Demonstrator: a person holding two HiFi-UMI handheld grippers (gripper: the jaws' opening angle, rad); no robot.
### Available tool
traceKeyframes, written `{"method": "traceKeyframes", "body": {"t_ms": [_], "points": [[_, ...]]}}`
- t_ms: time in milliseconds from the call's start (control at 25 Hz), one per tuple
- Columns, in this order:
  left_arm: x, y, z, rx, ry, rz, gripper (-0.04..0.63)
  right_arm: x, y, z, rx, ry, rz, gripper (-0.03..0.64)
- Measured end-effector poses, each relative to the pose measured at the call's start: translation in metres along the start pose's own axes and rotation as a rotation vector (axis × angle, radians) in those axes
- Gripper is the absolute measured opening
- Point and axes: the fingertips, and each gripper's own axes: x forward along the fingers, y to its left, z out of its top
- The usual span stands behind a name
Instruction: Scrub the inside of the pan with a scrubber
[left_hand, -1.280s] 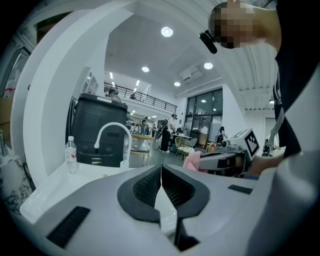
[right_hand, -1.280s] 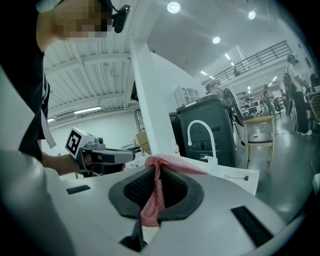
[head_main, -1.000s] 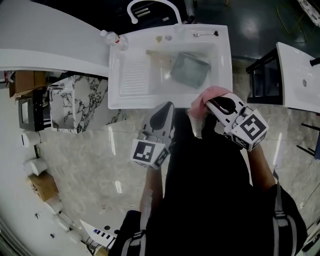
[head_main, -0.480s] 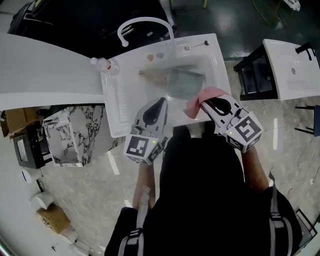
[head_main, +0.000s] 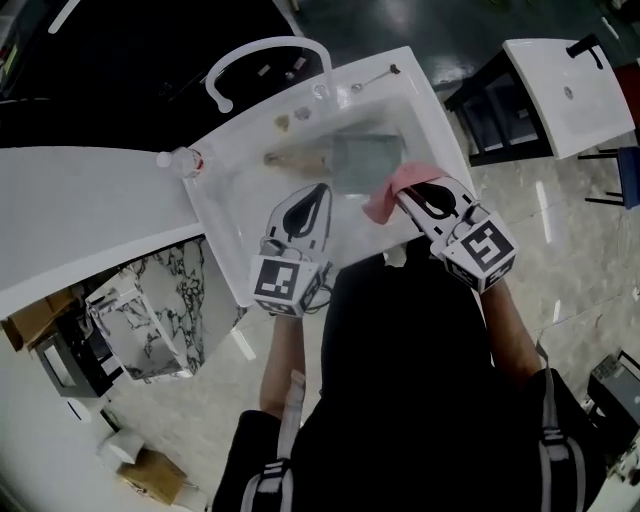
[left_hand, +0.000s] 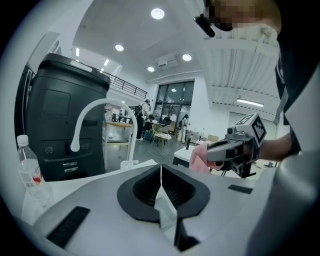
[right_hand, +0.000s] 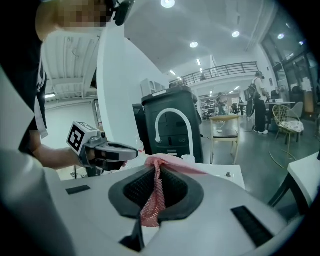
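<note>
Pink scrubber (right_hand: 150, 207) (in right claw (right_hand: 156, 168)) runs lengthwise between jaws.

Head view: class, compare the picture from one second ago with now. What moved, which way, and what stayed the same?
Both grippers moved forward, from the front edge of the sink to over its basin, the right gripper carrying the pink scrubber up to the pan. Nothing was taken or let go. Unchanged: right gripper shut on the scrubber, left gripper shut and empty, pan lying in the sink.
</note>
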Motion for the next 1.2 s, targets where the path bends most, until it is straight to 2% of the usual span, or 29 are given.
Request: {"method": "traceKeyframes", "body": {"t_ms": [160, 280, 480, 800, 1040, 1200], "points": [[0.015, 0.018, -0.021, 0.014, 0.049, -0.043, 0.036, 0.023, -0.005, -0.024, 0.029, 0.058, -0.033, 0.039], [0.027, 0.038, -0.044, 0.019, 0.085, -0.047, 0.037, 0.041, -0.006, -0.039, 0.038, 0.087, -0.045, 0.04], [0.057, 0.074, -0.097, 0.09, 0.145, -0.011, 0.036, 0.07, -0.013, -0.062, 0.077, 0.106, -0.052, 0.04], [0.095, 0.12, -0.16, 0.105, 0.272, 0.054, 0.037, 0.124, -0.042, -0.115, 0.118, 0.149, -0.06, 0.04], [0.119, 0.145, -0.211, 0.068, 0.402, 0.06, 0.036, 0.17, -0.059, -0.162, 0.163, 0.207, -0.061, 0.04], [0.129, 0.147, -0.226, 0.017, 0.459, 0.055, 0.036, 0.196, -0.069, -0.193, 0.165, 0.261, -0.077, 0.041]]}}
